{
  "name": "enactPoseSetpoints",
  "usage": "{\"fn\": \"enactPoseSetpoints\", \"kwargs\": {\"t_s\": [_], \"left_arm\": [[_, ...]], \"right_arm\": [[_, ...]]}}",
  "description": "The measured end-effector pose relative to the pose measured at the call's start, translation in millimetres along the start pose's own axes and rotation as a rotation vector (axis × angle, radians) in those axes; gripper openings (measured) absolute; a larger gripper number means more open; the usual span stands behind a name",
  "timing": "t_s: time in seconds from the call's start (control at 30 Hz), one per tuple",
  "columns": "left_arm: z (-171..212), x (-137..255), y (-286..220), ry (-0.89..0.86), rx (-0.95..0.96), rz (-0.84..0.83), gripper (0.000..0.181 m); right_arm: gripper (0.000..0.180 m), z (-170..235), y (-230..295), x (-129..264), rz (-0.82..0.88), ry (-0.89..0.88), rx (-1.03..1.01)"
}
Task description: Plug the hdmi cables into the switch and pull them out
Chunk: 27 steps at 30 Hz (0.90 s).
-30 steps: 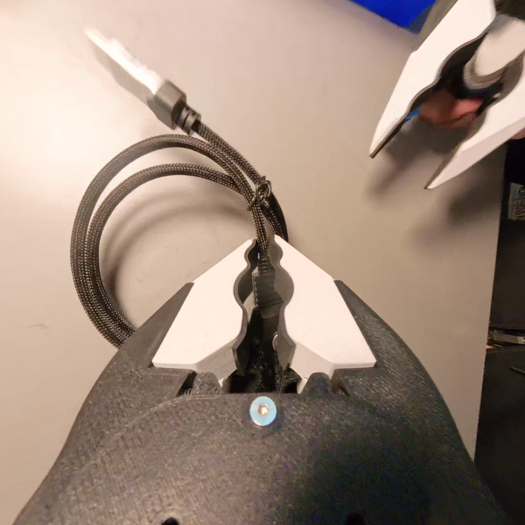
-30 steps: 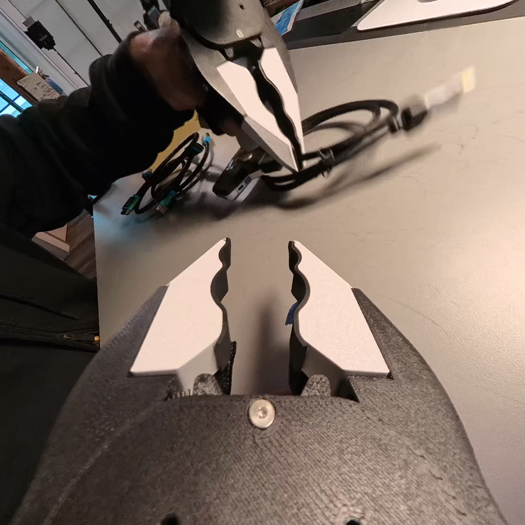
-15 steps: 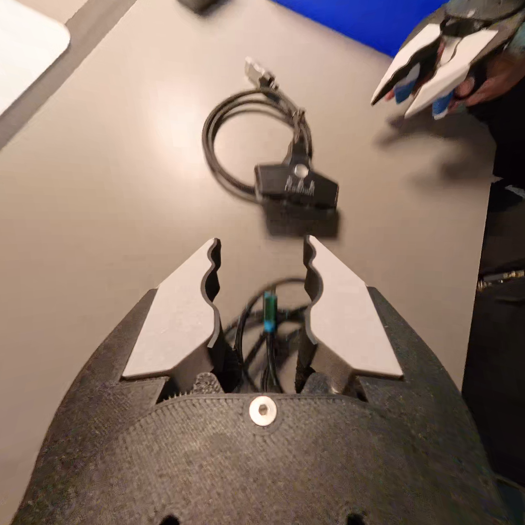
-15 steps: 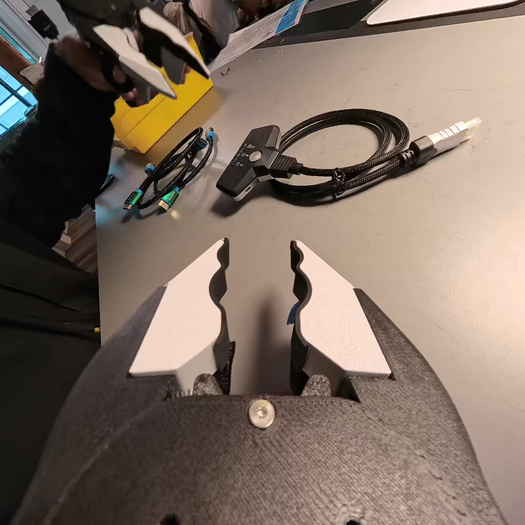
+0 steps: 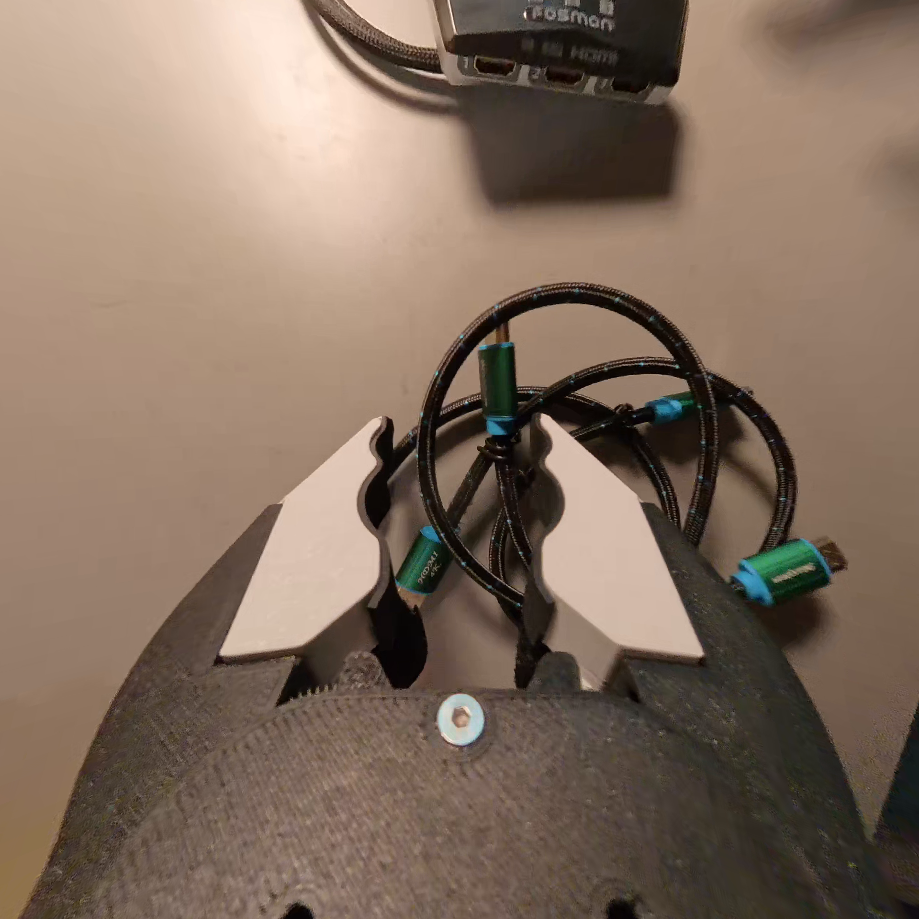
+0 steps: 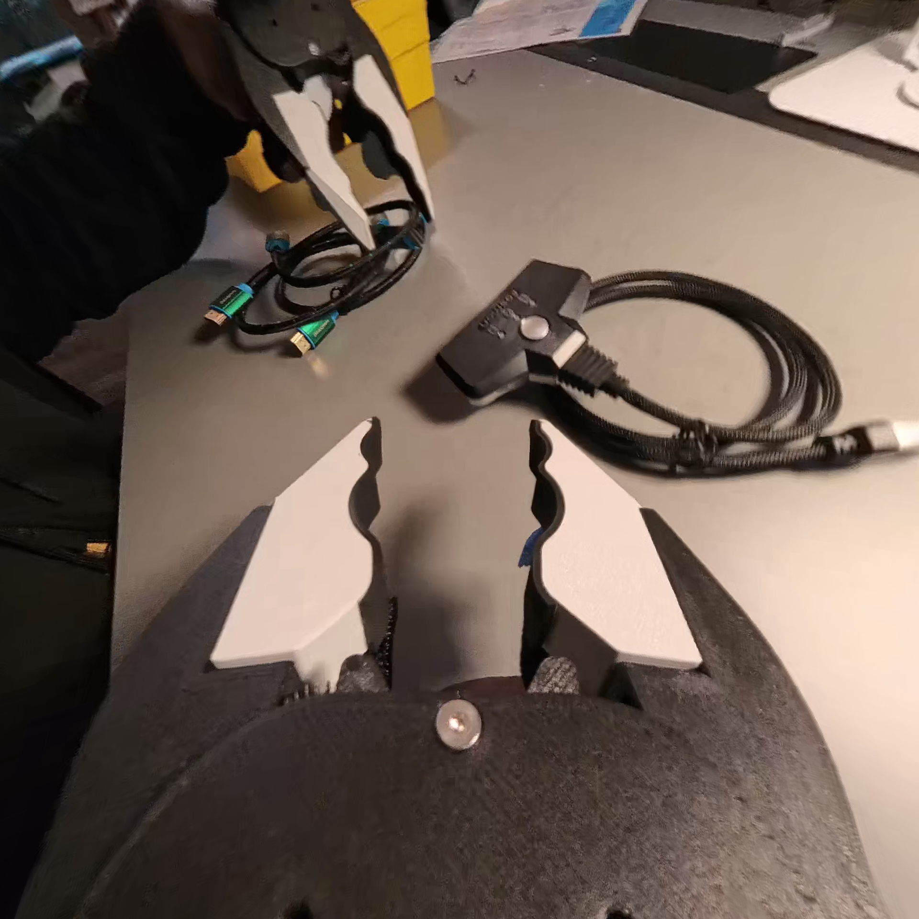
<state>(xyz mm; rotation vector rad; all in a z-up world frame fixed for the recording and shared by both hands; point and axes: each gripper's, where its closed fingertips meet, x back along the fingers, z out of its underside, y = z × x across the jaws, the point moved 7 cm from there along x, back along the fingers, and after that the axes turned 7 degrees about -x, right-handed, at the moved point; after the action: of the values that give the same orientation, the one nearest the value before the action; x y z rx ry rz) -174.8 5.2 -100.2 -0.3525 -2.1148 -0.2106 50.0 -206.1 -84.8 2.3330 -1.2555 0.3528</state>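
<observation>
The black HDMI switch [image 5: 562, 45] lies on the grey table [image 5: 199, 248] at the top of the left wrist view, three ports facing me. It also shows in the right wrist view [image 6: 517, 333] with its thick braided cable [image 6: 746, 358] coiled to the right. A bundle of thin braided HDMI cables [image 5: 562, 437] with green plugs lies under my left gripper [image 5: 460, 425], which is open and empty, its fingers either side of one green plug [image 5: 496, 383]. The bundle also shows in the right wrist view [image 6: 318, 278]. My right gripper [image 6: 452, 427] is open and empty, just short of the switch.
A yellow box [image 6: 398, 54] stands behind the cable bundle. Papers [image 6: 537, 20] and a white pad [image 6: 855, 99] lie at the far side. A person's dark sleeve [image 6: 99, 189] holds the left gripper [image 6: 393, 224]. The table's left edge [image 6: 119, 447] drops off. Left tips to right tips: about 25 cm. From the right gripper's tips to the black HDMI switch [image 5: 562, 45] is close to 10 cm. Seen from the right wrist view [image 6: 497, 310] as well.
My left gripper let go of the switch's cable, opened, swung back and came down over the green-plug cable bundle. The switch now lies on the table. My right gripper moved closer to the switch.
</observation>
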Motion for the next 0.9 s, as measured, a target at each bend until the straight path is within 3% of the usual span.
{"fn": "enactPoseSetpoints", "kwargs": {"t_s": [0.1,0.27,0.5,0.57,0.7,0.9], "left_arm": [[-12.2,-3.0,7.4,-0.056,-0.029,-0.024,0.027],[-27.9,-4.8,15.9,-0.270,0.005,-0.022,0.013],[-35.9,4.1,2.3,-0.468,-0.113,-0.066,0.013],[-40.4,8.6,-6.5,-0.513,-0.150,-0.017,0.013],[-50.7,10.8,-25.2,-0.584,-0.210,0.091,0.013],[-64.1,11.4,-46.0,-0.651,-0.247,0.188,0.013]], "right_arm": [[0.067,-18.1,1.1,-9.9,0.009,0.030,0.110],[0.069,-56.5,2.9,-40.8,-0.016,0.058,0.234],[0.064,-70.9,9.4,-91.1,-0.080,0.000,0.257],[0.061,-71.0,9.4,-92.8,-0.091,-0.027,0.262],[0.038,-67.8,17.1,-89.6,-0.165,-0.080,0.287],[0.042,-58.4,40.2,-89.2,-0.243,-0.076,0.408]]}}
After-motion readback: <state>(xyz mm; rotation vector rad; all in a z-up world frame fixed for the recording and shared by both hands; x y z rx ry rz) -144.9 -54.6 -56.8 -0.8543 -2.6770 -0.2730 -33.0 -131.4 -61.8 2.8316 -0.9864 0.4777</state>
